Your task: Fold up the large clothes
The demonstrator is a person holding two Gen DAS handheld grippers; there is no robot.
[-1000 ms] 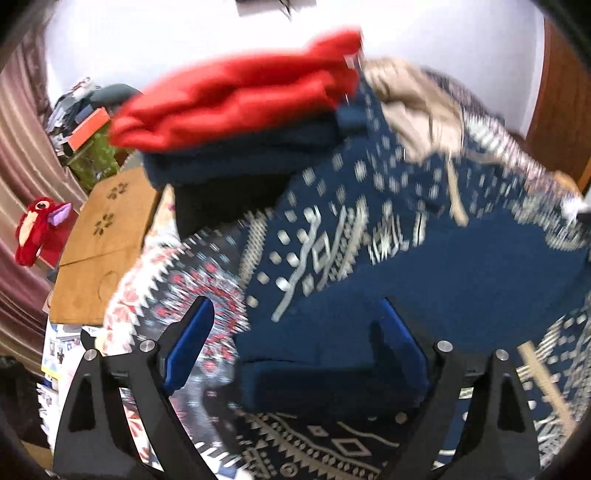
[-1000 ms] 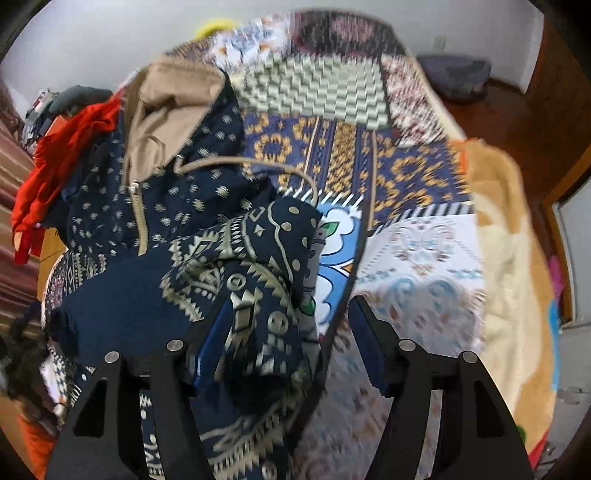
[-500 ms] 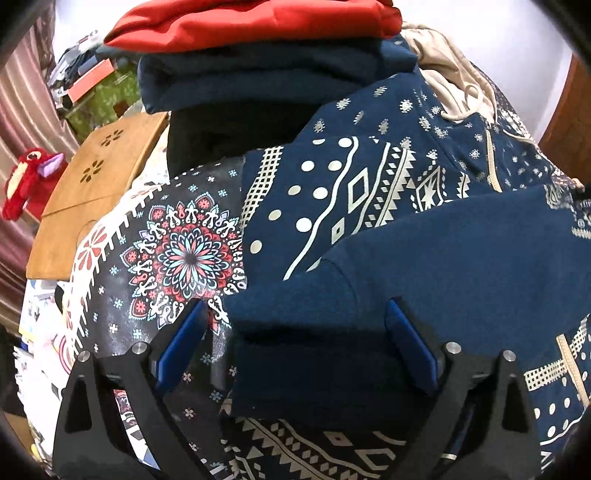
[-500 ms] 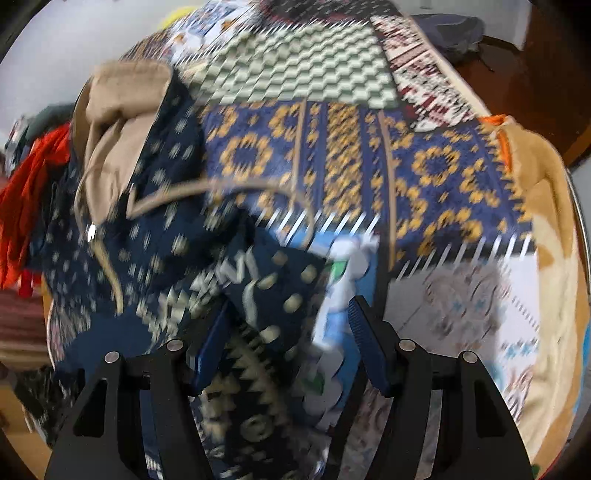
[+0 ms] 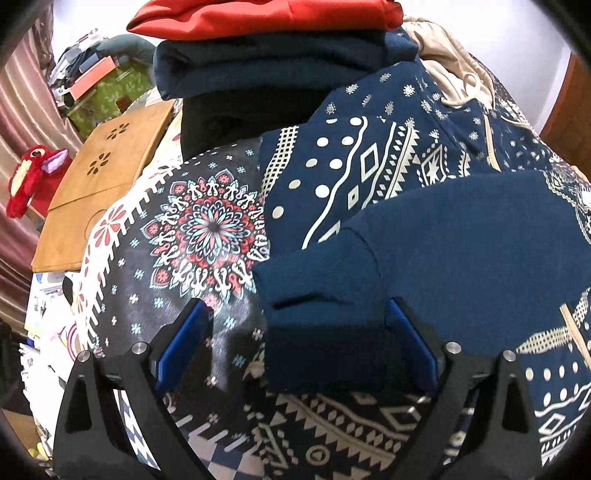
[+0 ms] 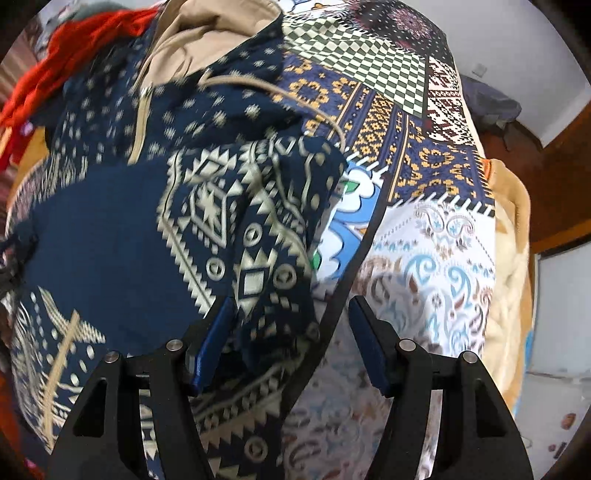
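A large navy hoodie with cream geometric print (image 5: 369, 177) and a beige hood lining (image 6: 207, 40) lies on a patterned bedspread (image 5: 177, 229). In the left wrist view its plain navy sleeve cuff (image 5: 321, 325) lies between the jaws of my left gripper (image 5: 295, 343), which is open around it. In the right wrist view a folded patterned part of the hoodie (image 6: 258, 258) reaches in between the jaws of my right gripper (image 6: 288, 347), which is open.
A stack of folded clothes, red (image 5: 266, 14) over dark navy (image 5: 266, 66), sits behind the hoodie. A wooden board (image 5: 99, 177) and a red plush toy (image 5: 29, 181) lie left of the bed. The bed's right edge (image 6: 509, 258) drops to a wooden floor.
My left gripper has come lower and closer, so the navy cuff sits between its jaws. The right gripper has moved in over the patterned fold; the hoodie looks larger in view.
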